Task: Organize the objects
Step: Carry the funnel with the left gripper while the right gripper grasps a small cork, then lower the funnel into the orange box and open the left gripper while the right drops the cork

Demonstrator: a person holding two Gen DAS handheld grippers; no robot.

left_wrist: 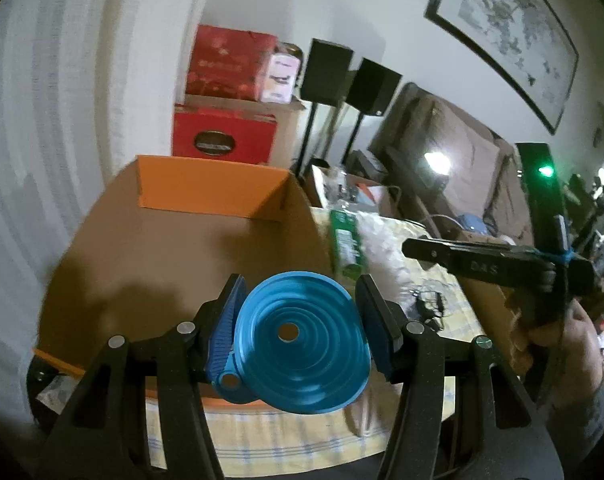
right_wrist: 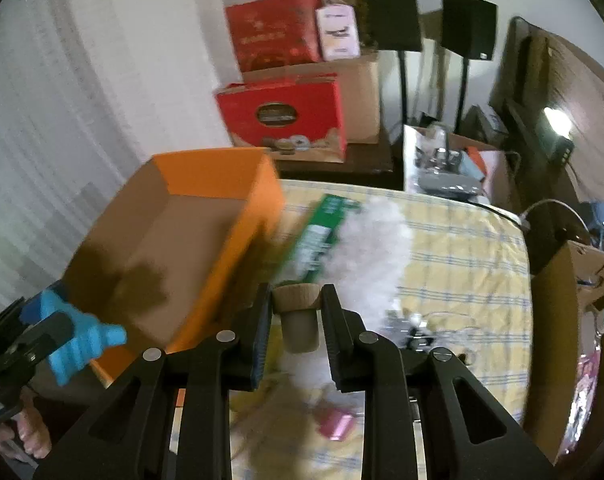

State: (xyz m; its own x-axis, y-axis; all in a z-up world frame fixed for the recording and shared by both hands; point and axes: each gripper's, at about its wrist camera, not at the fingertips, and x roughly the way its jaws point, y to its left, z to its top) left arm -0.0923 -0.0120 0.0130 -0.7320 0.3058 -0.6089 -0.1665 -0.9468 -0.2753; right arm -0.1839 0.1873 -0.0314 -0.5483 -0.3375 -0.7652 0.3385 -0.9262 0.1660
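**Both grippers loaded, box waiting**

We hold a blue collapsible funnel (left_wrist: 302, 344) in the left gripper (left_wrist: 299, 320), whose jaws are clamped on the funnel's rim at either side, its wide mouth turned towards the camera. It hangs over the near edge of the open orange cardboard box (left_wrist: 209, 192), whose brown floor looks bare where we can see it. In the right gripper (right_wrist: 295, 320) we carry a cork stopper (right_wrist: 297, 320), pinched between the two pads, above the yellow checked tablecloth (right_wrist: 462, 248) just beside the box's right wall. A green packet (right_wrist: 322, 236) and a white fluffy bundle (right_wrist: 378, 240) lie on the cloth beyond it.

We judge this to be the carrying step: both items seem bound for the box. Next, the funnel wants moving further in over the floor, lowering, then releasing. The stopper must first clear the box wall, so we should lift it leftwards and keep the two grippers from meeting.
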